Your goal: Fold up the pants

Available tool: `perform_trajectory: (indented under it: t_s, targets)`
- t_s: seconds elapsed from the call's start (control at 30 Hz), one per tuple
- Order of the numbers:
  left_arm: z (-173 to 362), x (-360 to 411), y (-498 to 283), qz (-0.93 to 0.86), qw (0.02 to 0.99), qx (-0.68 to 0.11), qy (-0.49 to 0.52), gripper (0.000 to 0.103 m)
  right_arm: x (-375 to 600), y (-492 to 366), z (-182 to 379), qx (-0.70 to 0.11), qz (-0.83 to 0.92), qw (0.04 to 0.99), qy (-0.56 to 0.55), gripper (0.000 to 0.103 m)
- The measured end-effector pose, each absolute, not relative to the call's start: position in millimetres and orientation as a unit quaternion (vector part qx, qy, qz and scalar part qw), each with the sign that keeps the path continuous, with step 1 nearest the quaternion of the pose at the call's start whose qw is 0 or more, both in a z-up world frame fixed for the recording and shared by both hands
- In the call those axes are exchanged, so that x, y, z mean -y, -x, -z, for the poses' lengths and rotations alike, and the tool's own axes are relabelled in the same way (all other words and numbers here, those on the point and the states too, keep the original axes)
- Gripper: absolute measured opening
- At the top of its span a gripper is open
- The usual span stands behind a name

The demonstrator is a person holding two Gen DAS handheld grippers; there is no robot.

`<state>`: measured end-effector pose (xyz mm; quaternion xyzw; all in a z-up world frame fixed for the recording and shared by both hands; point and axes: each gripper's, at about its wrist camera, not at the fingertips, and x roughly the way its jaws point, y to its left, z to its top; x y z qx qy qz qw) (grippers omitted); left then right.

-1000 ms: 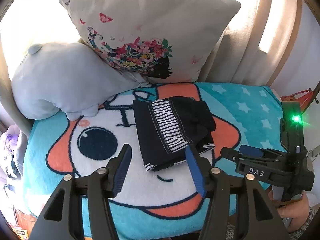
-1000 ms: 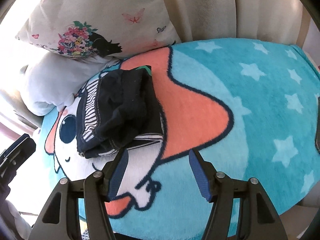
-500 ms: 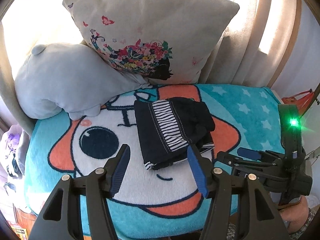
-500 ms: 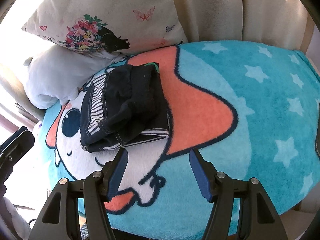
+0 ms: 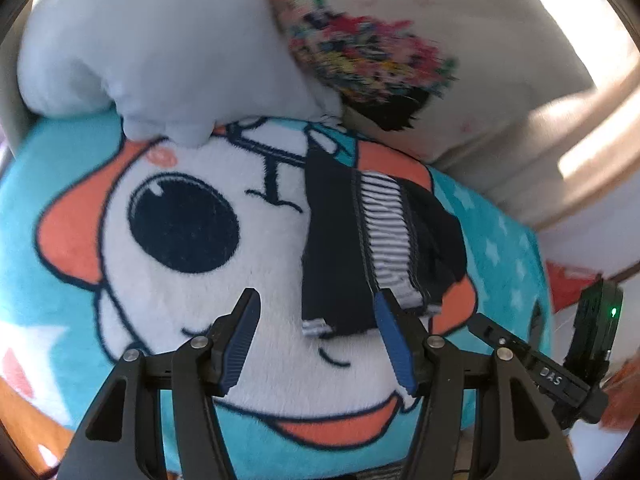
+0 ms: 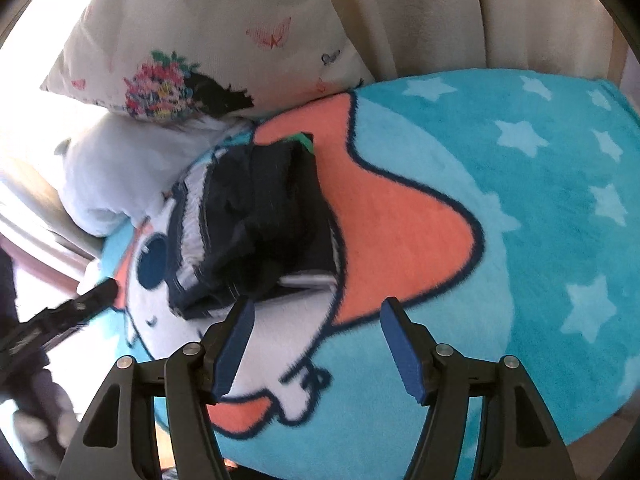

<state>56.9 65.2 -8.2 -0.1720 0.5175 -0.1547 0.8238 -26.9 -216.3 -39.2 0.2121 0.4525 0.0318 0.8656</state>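
Below my fingers spreads a plush turquoise blanket (image 5: 52, 184) printed with pale stars and a white-and-orange cartoon face. On its white patch, just beside the big dark eye, lie the folded navy pants with a striped lining (image 5: 360, 248). Beyond the pants, a pale grey plush toy (image 5: 160, 52) and a cream flowered pillow (image 6: 224, 40) rest at the blanket's far edge.

Motion blur smears the floral pillow (image 5: 372, 48), and the pants (image 6: 256, 220) hide their own inner folds
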Motion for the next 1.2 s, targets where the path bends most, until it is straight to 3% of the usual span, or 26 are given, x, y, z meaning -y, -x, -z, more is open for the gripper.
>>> perform_trajectory:
  t_s: [0.5, 0.53, 0.6, 0.73, 0.93, 1.1, 1.2]
  targets:
    - [72.1, -25.3, -126.5, 0.247, 0.743, -0.582, 0.22, 0.059, 222.5, -86.1, 76.6, -0.486, -0.092, 0.815, -0.3, 0.075]
    - [72.0, -22.1, -126.1, 0.25, 0.74, -0.585, 0.217, 0.052, 222.5, -87.3, 78.5, -0.484, -0.097, 0.814, -0.306, 0.071]
    - [67.3, -16.9, -124.6, 0.262, 0.738, -0.584, 0.213, 0.034, 222.4, -89.6, 80.8, -0.485, -0.115, 0.803, -0.328, 0.049]
    - [40.4, -7.1, -122.4, 0.269, 0.757, -0.566, 0.184, 0.029, 215.6, -93.7, 68.5, -0.485, -0.134, 0.8, -0.327, 0.038]
    - [15.5, -15.8, -140.3, 0.255, 0.779, -0.546, 0.172, 0.029, 209.4, -104.7, 44.6, -0.464, -0.151, 0.807, -0.333, 0.037]
    - [36.8, -19.6, -155.5, 0.211, 0.78, -0.571, 0.143, 0.03, 200.6, -114.9, 57.6, -0.481, -0.14, 0.802, -0.326, 0.038]
    - [47.8, -21.5, -153.6, 0.202, 0.774, -0.582, 0.145, 0.041, 198.8, -116.7, 71.7, -0.493, -0.12, 0.801, -0.317, 0.052]
